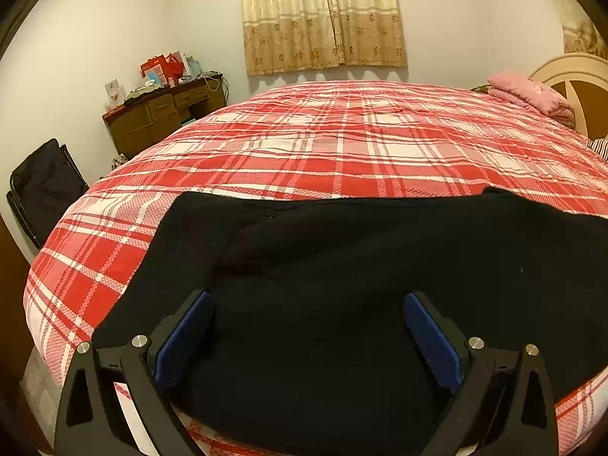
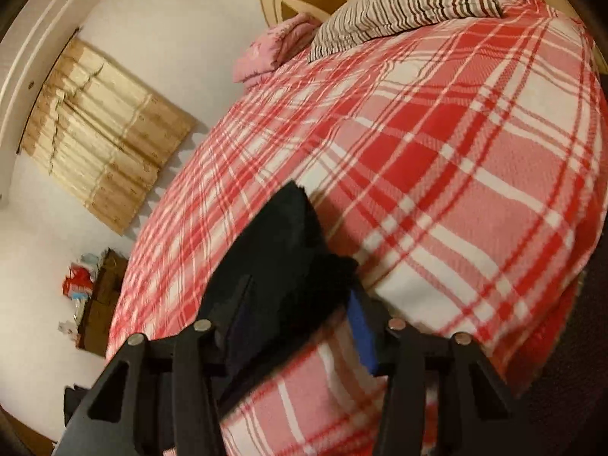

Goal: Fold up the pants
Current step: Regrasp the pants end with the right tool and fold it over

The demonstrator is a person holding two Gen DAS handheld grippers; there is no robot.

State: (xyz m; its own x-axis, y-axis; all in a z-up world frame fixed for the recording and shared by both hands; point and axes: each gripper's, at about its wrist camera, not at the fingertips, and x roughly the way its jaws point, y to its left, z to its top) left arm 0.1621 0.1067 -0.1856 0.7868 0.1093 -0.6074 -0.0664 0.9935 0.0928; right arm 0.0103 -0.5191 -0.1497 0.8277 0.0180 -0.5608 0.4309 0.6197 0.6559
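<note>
While the bed is carrying everything under its red plaid cover, the black pants are lying spread along the bed's near edge. Over the pants, the left hand-held gripper is hovering released, its blue pads set wide apart. Toward the bed's headboard side, the right hand-held gripper is grasping a bunched end of the pants, lifted off the cover.

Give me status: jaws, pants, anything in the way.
Left gripper open, jaws spread over the black pants. Right gripper has pants fabric between its jaws; grip unclear through blur. Pants lie on the plaid bedspread. Nothing in the way.
</note>
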